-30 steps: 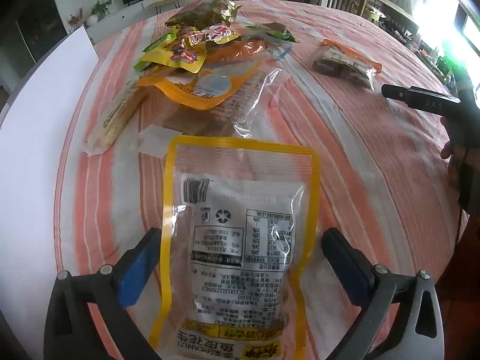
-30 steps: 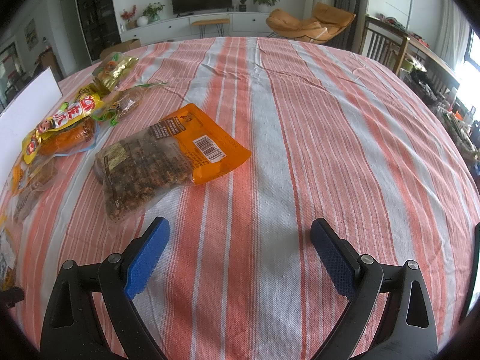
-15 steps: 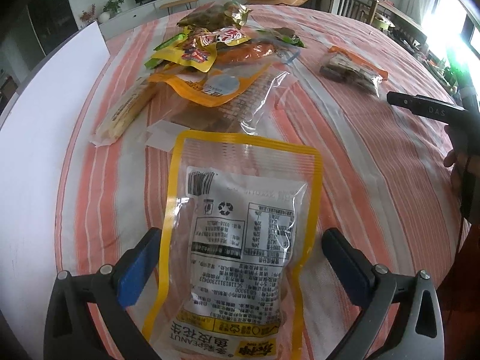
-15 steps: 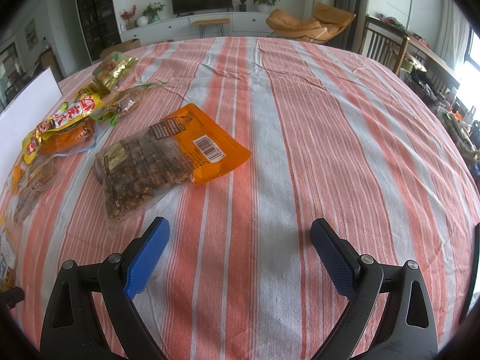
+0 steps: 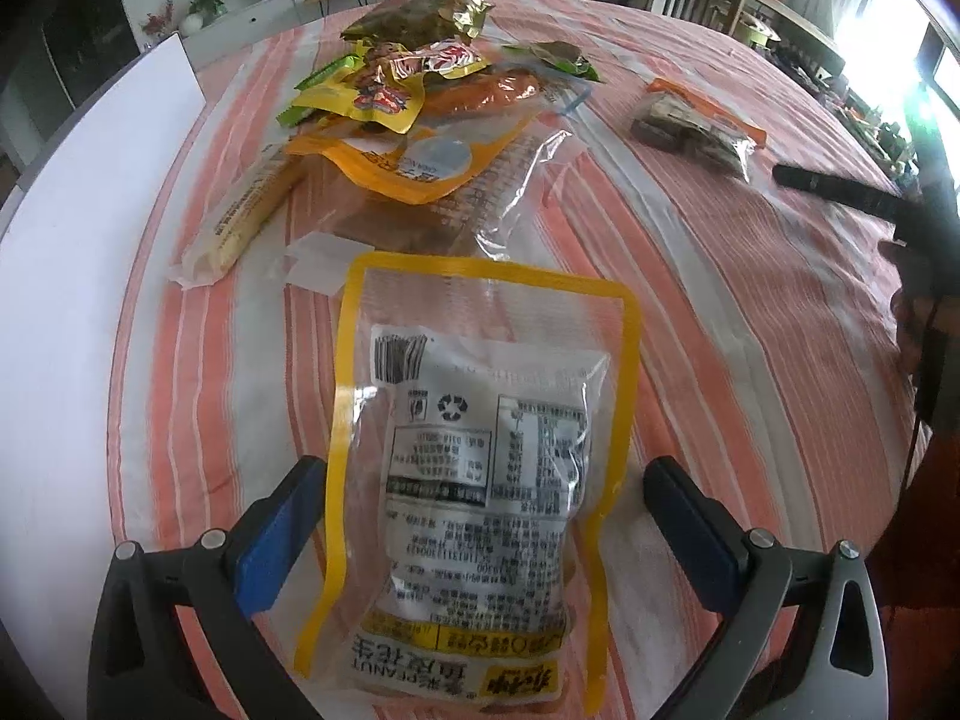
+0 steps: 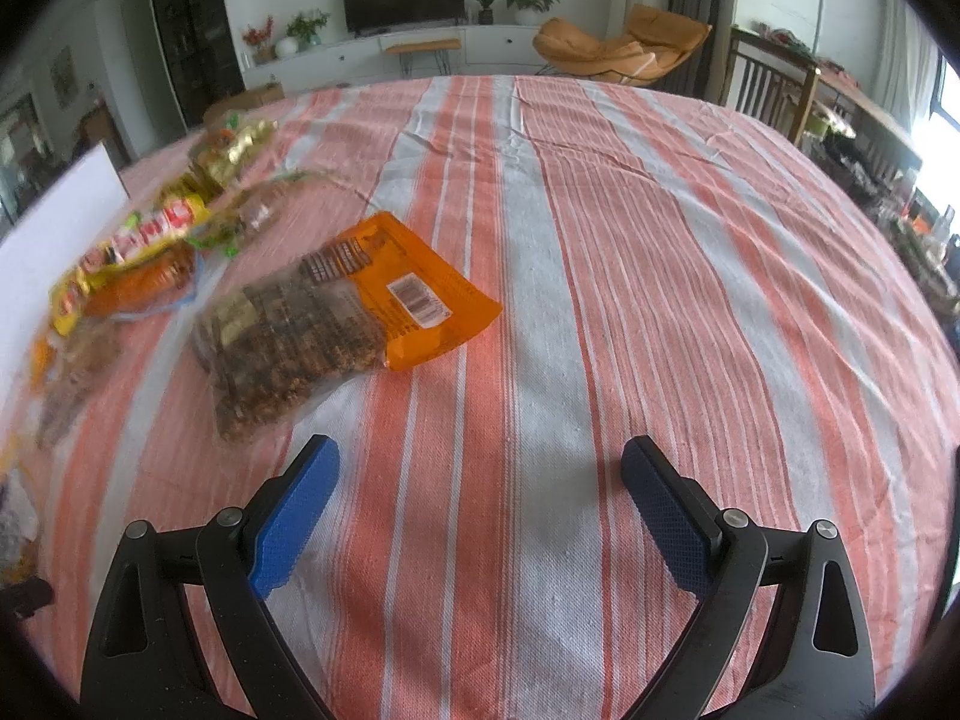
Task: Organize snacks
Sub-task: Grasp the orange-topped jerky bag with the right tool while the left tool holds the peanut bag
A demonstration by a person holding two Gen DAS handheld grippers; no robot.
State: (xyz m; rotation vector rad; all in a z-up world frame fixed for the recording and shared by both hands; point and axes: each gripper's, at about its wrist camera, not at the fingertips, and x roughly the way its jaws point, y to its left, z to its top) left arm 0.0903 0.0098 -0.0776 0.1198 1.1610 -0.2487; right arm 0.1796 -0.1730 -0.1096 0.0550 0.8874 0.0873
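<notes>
Left gripper [image 5: 480, 516]: jaws spread wide, blue textured pads either side of a flat peanut pouch [image 5: 480, 480], not touching it. The pouch is glossy clear plastic with a yellow border, printed white back label up, lying flat on the striped tablecloth [image 5: 750, 312], a coarse orange-and-white weave. Beyond it, a crinkled clear bag [image 5: 480, 204], a long pale stick pack [image 5: 246, 216], then a loose heap of yellow, orange and foil wrappers [image 5: 396, 90]. White board [image 5: 66, 276] along the left edge. Right gripper [image 6: 480, 498]: jaws wide, holding nothing, over bare cloth. Ahead and left of it, an orange-topped clear bag [image 6: 336, 312] of brown chunky pieces, apart from the heap.
</notes>
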